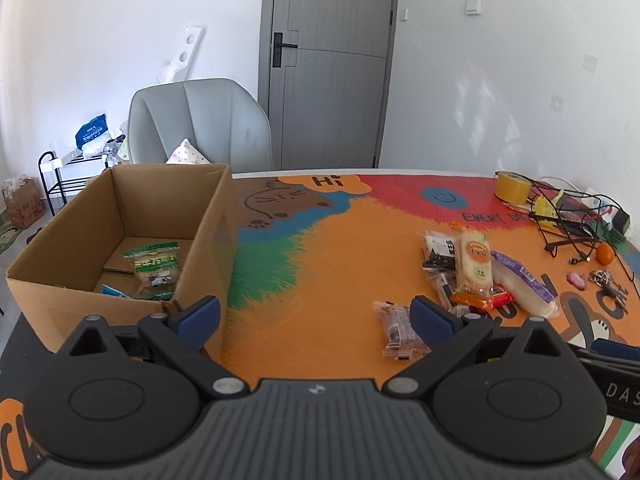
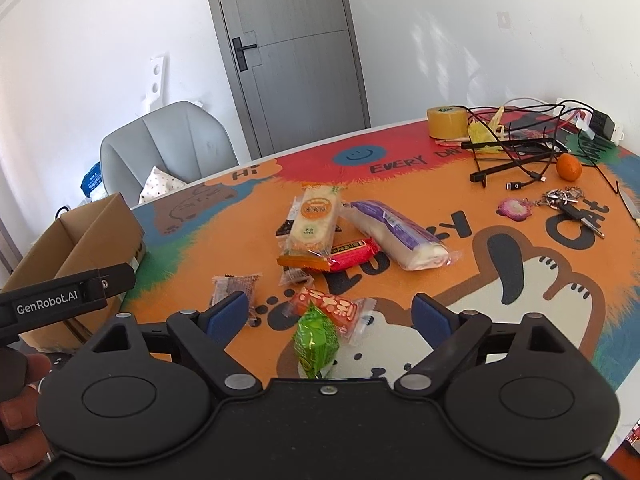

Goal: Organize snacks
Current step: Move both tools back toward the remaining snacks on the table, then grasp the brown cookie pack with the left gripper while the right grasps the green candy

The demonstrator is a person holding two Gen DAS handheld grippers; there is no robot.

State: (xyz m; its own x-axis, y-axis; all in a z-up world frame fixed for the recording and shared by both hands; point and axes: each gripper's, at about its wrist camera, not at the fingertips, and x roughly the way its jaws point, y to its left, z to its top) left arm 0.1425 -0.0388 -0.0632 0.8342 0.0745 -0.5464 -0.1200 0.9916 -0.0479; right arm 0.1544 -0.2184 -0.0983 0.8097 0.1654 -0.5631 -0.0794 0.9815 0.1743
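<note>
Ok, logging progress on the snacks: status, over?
Both tongs, left and right, open, empty. One green snack in box; pile on mat. Nothing blocking.

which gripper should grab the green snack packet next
Right. The right gripper is open with the green snack packet between its fingers; the left gripper sits nearer the cardboard box.

Cardboard box (image 1: 120, 240) at the table's (image 1: 328, 280) left edge with a snack packet (image 1: 156, 270) inside, snack pile (image 1: 476, 272) to its right, tape roll (image 1: 512, 189) behind the pile, chair (image 1: 200, 124) behind the box
</note>
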